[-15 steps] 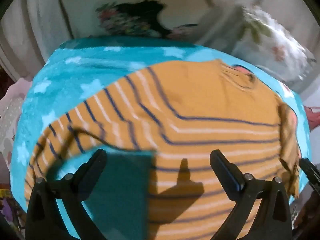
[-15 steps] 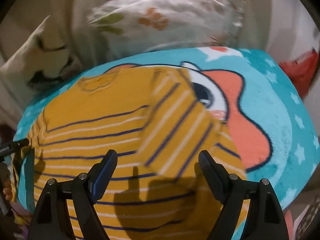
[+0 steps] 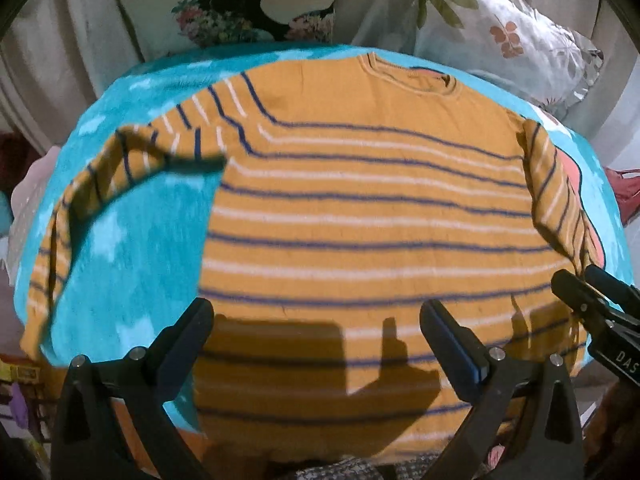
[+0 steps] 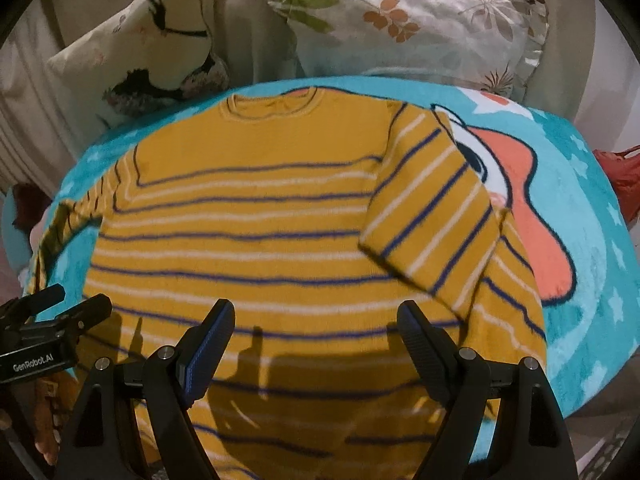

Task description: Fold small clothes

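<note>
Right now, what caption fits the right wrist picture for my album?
Open right tongs hover over a mustard-yellow striped knit sweater on a turquoise star-print blanket.

one striped sweater (image 4: 248,216), with two sleeves: one (image 4: 432,216) folded in over the body, the other (image 3: 100,184) lying out on the blanket; one turquoise blanket (image 4: 592,264) with a cartoon print under it; two printed pillows behind, a leaf-patterned one (image 4: 408,28) and a bird-patterned one (image 4: 152,52); two grippers, the left gripper (image 3: 316,340) and the right gripper (image 4: 316,332), each with two fingers spread apart; one red thing (image 4: 620,184) at the right edge, too cut off to identify
</note>
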A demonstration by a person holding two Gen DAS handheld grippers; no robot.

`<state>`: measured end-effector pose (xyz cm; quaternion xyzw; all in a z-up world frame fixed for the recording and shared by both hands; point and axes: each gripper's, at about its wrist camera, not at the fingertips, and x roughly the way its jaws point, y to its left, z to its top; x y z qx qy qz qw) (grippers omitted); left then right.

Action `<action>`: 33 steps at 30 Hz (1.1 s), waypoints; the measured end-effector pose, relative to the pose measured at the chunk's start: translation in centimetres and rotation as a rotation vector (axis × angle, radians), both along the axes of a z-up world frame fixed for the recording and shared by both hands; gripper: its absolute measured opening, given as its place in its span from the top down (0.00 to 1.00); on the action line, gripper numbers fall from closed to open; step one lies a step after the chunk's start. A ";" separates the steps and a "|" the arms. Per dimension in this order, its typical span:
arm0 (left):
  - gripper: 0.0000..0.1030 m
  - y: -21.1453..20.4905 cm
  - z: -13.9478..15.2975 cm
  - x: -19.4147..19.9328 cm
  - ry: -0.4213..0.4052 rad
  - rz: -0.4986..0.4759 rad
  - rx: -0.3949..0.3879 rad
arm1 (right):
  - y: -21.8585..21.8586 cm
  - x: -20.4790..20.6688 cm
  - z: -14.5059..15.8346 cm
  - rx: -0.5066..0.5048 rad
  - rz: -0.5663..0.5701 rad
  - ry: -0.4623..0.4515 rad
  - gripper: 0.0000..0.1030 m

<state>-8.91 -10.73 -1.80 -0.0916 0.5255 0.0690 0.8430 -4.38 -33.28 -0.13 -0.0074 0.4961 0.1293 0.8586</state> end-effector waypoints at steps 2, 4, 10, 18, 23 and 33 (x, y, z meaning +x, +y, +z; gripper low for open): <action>0.00 -0.2 0.3 -1.1 0.015 -0.001 -0.003 | -0.5 -1.0 -0.2 -0.005 0.016 0.005 0.16; 0.00 -0.5 0.4 -2.1 0.023 0.003 -0.014 | -0.8 -1.8 -0.4 -0.010 0.024 0.003 0.16; 0.00 -2.0 0.4 -3.7 0.029 0.003 -0.020 | -2.0 -3.7 -0.5 -0.021 0.018 -0.001 0.16; 0.00 -3.5 0.9 -4.0 0.039 -0.040 -0.034 | -3.5 -4.9 -0.4 -0.040 -0.014 -0.009 0.16; 0.00 -4.0 0.7 -3.6 0.012 -0.055 -0.037 | -4.1 -4.9 -0.1 -0.041 -0.040 -0.014 0.16; 0.00 -3.6 0.0 -2.7 0.028 -0.046 -0.039 | -3.6 -4.3 -0.3 -0.048 -0.040 -0.012 0.16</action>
